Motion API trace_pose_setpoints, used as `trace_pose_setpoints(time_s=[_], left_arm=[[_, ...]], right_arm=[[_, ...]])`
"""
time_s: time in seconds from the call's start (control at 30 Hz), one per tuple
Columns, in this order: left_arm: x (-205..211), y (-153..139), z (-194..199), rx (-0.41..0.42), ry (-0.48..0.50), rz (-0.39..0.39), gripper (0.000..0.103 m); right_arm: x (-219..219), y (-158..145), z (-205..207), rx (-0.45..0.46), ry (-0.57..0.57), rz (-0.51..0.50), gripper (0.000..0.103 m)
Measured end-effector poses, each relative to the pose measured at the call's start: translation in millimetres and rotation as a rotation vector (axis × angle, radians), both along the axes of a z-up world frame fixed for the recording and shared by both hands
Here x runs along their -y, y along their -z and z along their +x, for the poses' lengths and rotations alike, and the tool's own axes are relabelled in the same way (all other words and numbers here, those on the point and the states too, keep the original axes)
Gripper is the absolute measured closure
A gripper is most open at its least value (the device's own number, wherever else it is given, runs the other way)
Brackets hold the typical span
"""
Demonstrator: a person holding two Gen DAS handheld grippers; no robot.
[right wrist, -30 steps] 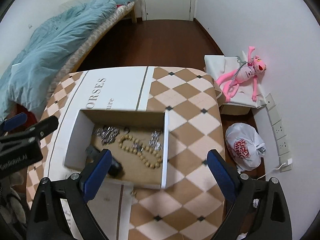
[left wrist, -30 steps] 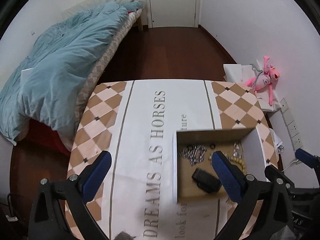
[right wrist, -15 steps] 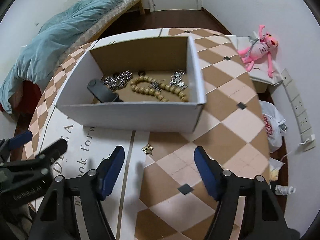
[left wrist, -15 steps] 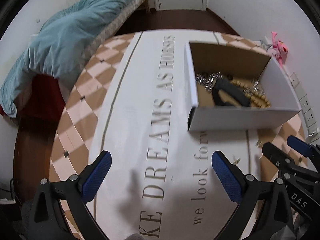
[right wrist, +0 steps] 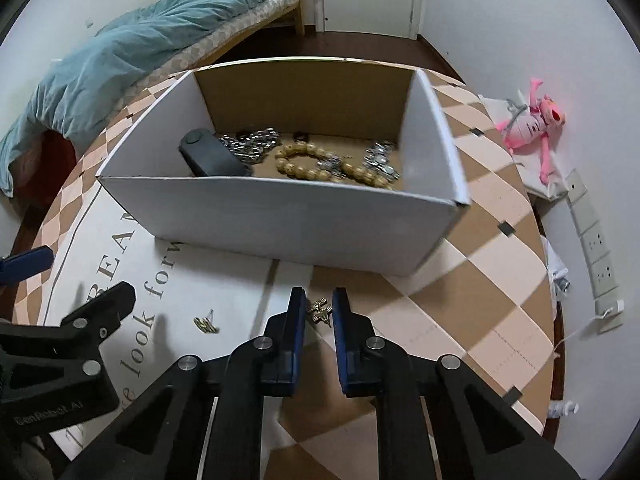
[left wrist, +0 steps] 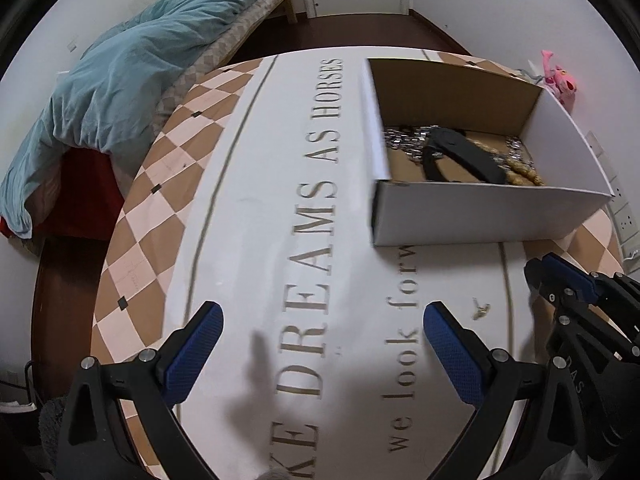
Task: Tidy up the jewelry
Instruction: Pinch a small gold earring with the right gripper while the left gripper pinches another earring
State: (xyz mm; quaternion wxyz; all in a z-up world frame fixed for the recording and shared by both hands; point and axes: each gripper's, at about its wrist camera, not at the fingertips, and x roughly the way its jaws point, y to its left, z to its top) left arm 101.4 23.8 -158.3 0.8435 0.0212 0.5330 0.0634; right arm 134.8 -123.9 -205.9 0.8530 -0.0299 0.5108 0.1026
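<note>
Two small gold earrings lie on the tablecloth (right wrist: 460, 288) before the white box (right wrist: 288, 224). One gold earring (right wrist: 319, 309) sits between the nearly closed pads of the right gripper (right wrist: 319, 312) (whether they touch it, I cannot tell). The other earring (right wrist: 206, 323) lies to its left. The left gripper (left wrist: 320, 344) hangs wide open, holding nothing. Beads (right wrist: 304, 160) and chains (right wrist: 248, 146) rest inside the box.

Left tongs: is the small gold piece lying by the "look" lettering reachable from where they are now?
Probably yes. The left tongs are open and empty over the cloth, and the small gold piece lies bare just to their right, in front of the box. The right tongs sit close by, so crowding is possible.
</note>
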Motion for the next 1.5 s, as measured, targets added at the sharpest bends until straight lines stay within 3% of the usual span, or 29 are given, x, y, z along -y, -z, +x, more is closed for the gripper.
trace_pose_setpoints(time_s=[0.3,0.37,0.53,0.6,0.67,0.83,0.97,1.2,1.5], left_arm=[[47,3,-7,0.015,0.082,-0.082,0.002],[55,5,-6,0.015,0.096,-0.083,0.017],[66,11,-3,0.006,0.106,-0.081,0.034],[67,12,-3,0.004,0.109,-0.084,0.048],[68,15,-2,-0.006,0.115,-0.091,0.069],[72,15,-2,0.007,0.136,-0.112,0.092],[74,14,-1,0.019,0.144,-0.119,0.097],[71,11,-4,0.036,0.148,-0.140,0.097],[65,-29,-14,0.110,0.169,-0.193,0.097]], right_arm=[[61,-18,-19,-0.006,0.143,0.079,0.089],[68,-18,-22,-0.007,0.160,0.083,0.089],[81,-16,-28,-0.013,0.188,0.087,0.089],[84,-16,-30,-0.015,0.194,0.089,0.089],[86,-16,-30,-0.015,0.200,0.087,0.089],[89,-16,-28,-0.015,0.209,0.091,0.089],[89,-16,-28,-0.016,0.209,0.095,0.089],[87,-22,-33,-0.007,0.205,0.104,0.089],[82,-50,-39,0.037,0.177,0.159,0.089]])
